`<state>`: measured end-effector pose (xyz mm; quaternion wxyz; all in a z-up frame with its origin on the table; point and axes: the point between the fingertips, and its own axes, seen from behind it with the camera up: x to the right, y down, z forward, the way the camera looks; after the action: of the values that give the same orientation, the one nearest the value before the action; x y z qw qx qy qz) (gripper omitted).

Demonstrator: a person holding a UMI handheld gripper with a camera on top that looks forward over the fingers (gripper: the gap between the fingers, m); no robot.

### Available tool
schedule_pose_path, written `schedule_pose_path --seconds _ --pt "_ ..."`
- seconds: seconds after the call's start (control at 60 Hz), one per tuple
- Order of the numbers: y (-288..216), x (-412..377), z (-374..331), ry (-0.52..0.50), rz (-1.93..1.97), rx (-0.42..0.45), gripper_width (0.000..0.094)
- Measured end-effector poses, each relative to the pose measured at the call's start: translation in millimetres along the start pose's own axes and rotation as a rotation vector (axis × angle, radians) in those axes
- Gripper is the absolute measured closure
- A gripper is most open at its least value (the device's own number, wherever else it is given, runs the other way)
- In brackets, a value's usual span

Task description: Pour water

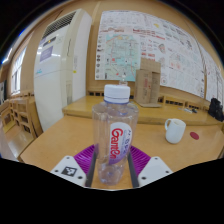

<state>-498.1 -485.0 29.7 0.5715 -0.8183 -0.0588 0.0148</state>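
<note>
A clear plastic water bottle [115, 135] with a white cap and a red-lettered label stands upright between my fingers. The gripper [114, 170] is shut on the bottle, low on its body, with a purple pad pressing on each side. Through the bottle's base the wooden table [60, 140] shows below. A white cup [175, 130] stands on the table beyond the fingers to the right, apart from the bottle.
A small red object [194, 134] lies right of the cup. On the counter behind stand a cardboard box [149, 80] and a dark object [215, 108]. A tall white air conditioner [60, 55] stands at the back left, with posters on the wall.
</note>
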Motion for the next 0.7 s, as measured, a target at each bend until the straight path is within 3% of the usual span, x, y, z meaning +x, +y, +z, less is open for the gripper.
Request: schedule_pose_path --seconds 0.017,0.25,0.433,0.583,0.7 --pt "-1 0 1 -0.002 0.003 0.005 0.0424" --pt "-6 2 3 -0.003 0.046 0.048 0.0613" --pt "-33 -11 -2 -0.123 0.039 0.065 0.0652" --pt "-104 -2 -9 -0.217 0.183 0.155 0.0653" --pt "-168 10 -12 -0.362 0.454 0.222 0.0653"
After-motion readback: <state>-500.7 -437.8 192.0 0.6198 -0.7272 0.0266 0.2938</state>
